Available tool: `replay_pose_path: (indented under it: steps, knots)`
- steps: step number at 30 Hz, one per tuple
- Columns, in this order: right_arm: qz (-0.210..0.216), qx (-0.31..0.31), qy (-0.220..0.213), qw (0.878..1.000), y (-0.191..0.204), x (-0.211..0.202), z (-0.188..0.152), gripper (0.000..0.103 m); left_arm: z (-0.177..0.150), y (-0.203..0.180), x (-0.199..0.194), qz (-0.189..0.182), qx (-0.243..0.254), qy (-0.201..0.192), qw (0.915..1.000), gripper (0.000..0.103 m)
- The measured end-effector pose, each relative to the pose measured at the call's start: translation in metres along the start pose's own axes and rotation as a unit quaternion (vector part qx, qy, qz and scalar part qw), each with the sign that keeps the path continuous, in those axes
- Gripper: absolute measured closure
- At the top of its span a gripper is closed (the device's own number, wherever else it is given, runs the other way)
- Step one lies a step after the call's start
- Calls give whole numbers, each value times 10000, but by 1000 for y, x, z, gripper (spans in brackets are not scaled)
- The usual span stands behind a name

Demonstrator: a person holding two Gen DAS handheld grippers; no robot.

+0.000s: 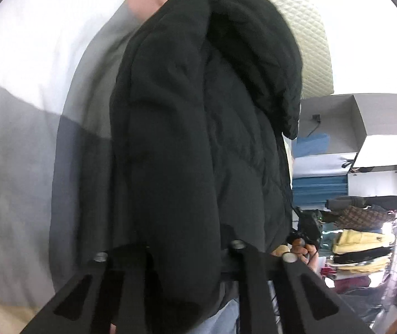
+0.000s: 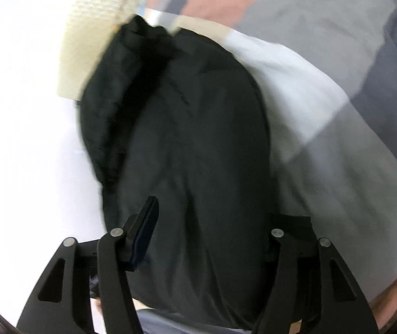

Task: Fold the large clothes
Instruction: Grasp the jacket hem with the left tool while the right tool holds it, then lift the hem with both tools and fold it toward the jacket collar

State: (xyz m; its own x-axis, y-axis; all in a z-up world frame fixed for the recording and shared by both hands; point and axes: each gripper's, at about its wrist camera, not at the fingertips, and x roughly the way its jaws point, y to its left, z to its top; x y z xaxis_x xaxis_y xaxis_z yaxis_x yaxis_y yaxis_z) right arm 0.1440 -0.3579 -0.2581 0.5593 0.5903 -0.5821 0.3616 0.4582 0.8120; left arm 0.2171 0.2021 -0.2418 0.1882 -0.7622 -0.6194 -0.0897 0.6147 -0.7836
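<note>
Black padded jacket (image 1: 198,128) fills both wrist views, bunched and draped lengthwise away from you over a bed with grey-and-white bedding (image 1: 26,144). In the right wrist view the same jacket (image 2: 187,167) lies as a long dark mound, one thick roll along its left edge, pale sheet to the left and grey cover to the right.

Your left gripper (image 1: 187,253): fabric passes between the fingers and they look drawn in tight on it. Read it as clamped on the jacket's near edge; the pads themselves are buried in cloth.

Your right gripper (image 2: 206,222): jaws stand about half apart, with the jacket's bulk between the fingers. The left finger (image 2: 145,222) shows clear of the cloth; the right one is hidden against dark fabric. You can't tell from here whether it is pinching or only straddling.

Progress, as a judgement: early to middle. The jacket is gathered roughly in half lengthwise but lumpy, with no clean flat fold showing. Left to do: square the edges, flatten it and make the cross folds.

Beyond: cream quilted headboard (image 1: 304,33), shelves of folded clothes (image 1: 365,245) at the far right.
</note>
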Motion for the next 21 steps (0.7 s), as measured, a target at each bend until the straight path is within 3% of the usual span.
replay_pose_path:
  steps: [2,5,8,11,21]
  knots:
    - [42,-160,-21,9999,8,-2,0,54,-5,-8,-11,-52,-40,-243,9997,96]
    - [-470,-490,102,9976,17,6,-6,69,-13,-17,-24,133,23,-631,9979,99]
    - [-669,-471,156,9965,14,4,-14,81,-20,-26,-34,286,-15,-870,9958,100]
    - [-570,-490,92,9971,17,-7,-13,92,-25,-30,-45,300,-85,-1031,9942,100]
    - [195,-988,-356,9943,63,-76,-6,96,-55,-59,-94,160,-46,-1321,9911,101]
